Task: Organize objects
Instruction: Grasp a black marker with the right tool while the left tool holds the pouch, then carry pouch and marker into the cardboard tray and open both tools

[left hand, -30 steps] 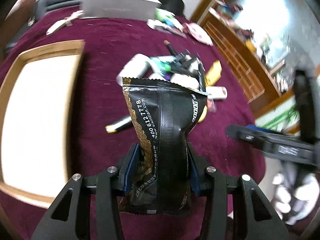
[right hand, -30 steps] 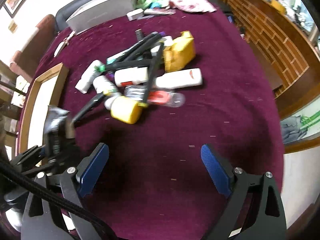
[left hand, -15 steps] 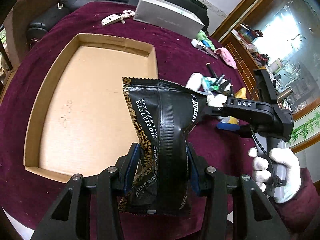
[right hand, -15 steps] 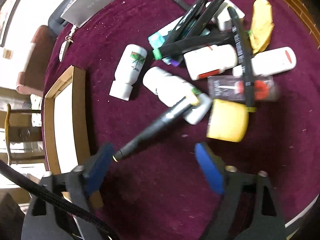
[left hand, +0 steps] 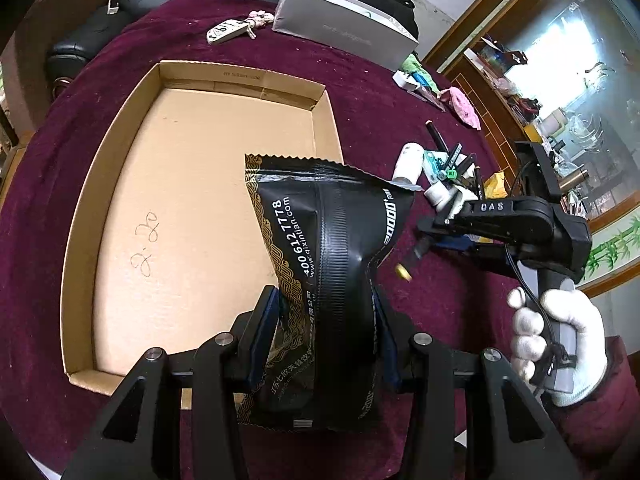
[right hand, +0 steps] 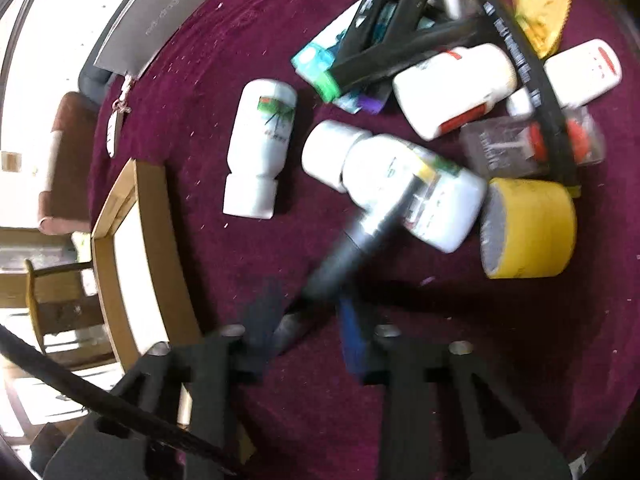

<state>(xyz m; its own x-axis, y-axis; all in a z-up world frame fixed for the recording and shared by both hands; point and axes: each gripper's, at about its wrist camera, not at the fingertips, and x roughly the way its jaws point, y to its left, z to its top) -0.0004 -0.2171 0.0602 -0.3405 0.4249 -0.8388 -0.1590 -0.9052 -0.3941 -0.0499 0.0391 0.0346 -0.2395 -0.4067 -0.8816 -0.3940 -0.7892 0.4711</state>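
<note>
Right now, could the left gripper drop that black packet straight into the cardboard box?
Probably yes. The left gripper is shut on the black packet beside the cardboard box, whose open top looks bare. The right gripper, whose jaws have just been closing around a dark pen, is off to the other side.

Left gripper (left hand: 324, 336): bottom centre of its frame, jaws clamped on a black packet (left hand: 324, 248). Right gripper (right hand: 308, 320): lower centre, jaws just closing around a dark pen (right hand: 352, 248); white-gloved hand (left hand: 556, 344) on its handle.
</note>
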